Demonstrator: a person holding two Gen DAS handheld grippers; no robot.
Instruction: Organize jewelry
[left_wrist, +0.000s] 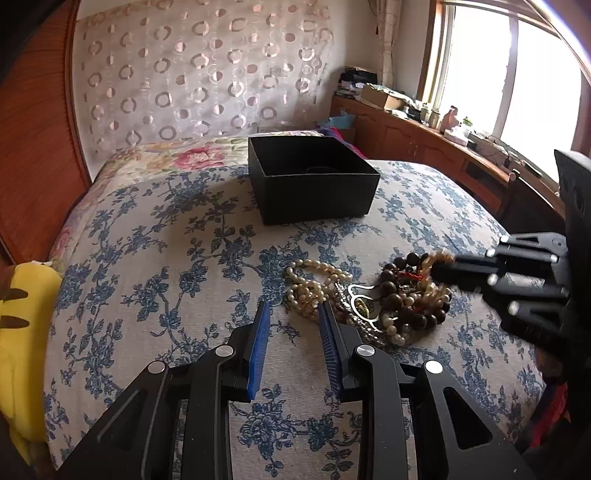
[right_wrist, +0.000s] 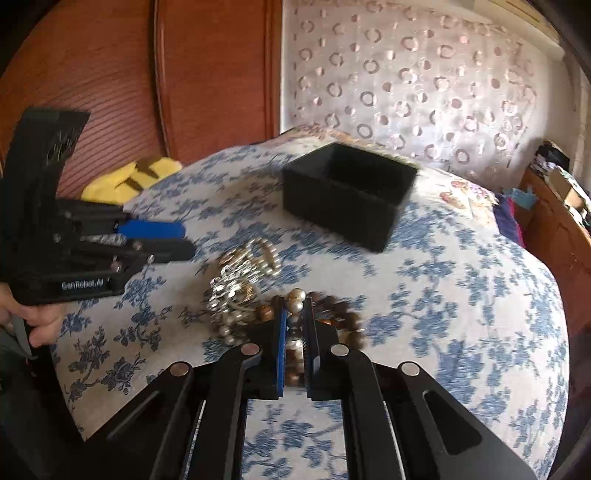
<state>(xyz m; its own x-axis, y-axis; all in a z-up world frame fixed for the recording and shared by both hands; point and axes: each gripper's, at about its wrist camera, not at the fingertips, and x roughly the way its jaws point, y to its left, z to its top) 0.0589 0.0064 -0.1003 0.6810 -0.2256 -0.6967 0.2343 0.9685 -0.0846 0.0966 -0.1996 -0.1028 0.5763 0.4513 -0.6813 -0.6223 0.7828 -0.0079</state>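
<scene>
My right gripper (right_wrist: 295, 314) pinches a beaded strand (right_wrist: 294, 332) from the jewelry pile (left_wrist: 369, 295), which lies on the bedspread (left_wrist: 166, 258) near the black box (left_wrist: 314, 184). My left gripper (left_wrist: 293, 314) hovers beside the pile, jaws apart and holding nothing.

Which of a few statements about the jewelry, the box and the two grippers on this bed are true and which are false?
1. The black box has its lid on. False: it is open on top.
2. The right gripper is closed on beads of the jewelry pile. True.
3. The left gripper holds a pearl necklace. False: it is open and holds nothing.
4. The pile lies on the floral bedspread, outside the box. True.
</scene>
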